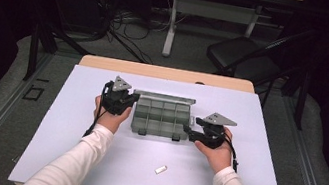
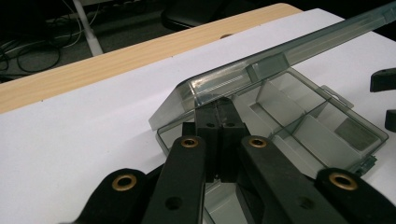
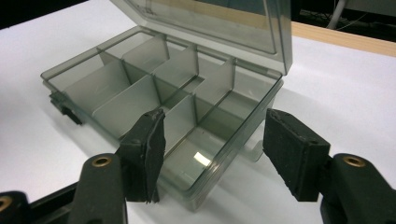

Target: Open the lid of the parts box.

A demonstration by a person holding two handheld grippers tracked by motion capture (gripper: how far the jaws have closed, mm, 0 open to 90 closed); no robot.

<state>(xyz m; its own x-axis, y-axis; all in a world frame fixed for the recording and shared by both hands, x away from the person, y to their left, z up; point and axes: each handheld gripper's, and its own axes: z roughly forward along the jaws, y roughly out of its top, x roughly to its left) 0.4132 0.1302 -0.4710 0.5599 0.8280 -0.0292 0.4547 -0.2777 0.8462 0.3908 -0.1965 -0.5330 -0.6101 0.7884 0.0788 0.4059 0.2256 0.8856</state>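
Your compartment box (image 1: 160, 118) sits on the white sheet (image 1: 68, 142) that covers the table (image 1: 165, 73), roughly in the middle of it; all places below are taken from this box. It is translucent grey plastic with upright dividers forming two rows of cells, and every cell that can be seen into holds nothing. The lid (image 1: 164, 96) is raised along the box's far edge, hinged there and tilted up. Your left gripper (image 1: 118, 99) is at the box's left end, near the far left corner. In the left gripper view (image 2: 218, 122) its two black jaws are pressed together with no gap, the tips right at the corner of the lid (image 2: 219, 84), just beneath its rim; whether they pinch a thin edge of the plastic or merely touch it, you cannot tell from that view. Your right gripper (image 1: 204, 131) is at the box's right end, near the front right corner. In the right gripper view (image 3: 215, 154) its jaws stand moderately wide, straddling that corner of the box (image 3: 154, 107): one pad lies over the end cell, the other outside the end wall, neither pressing on the plastic. A small white piece (image 1: 161, 169) lies on the sheet in front of the box, well apart from it, between your two sleeves.
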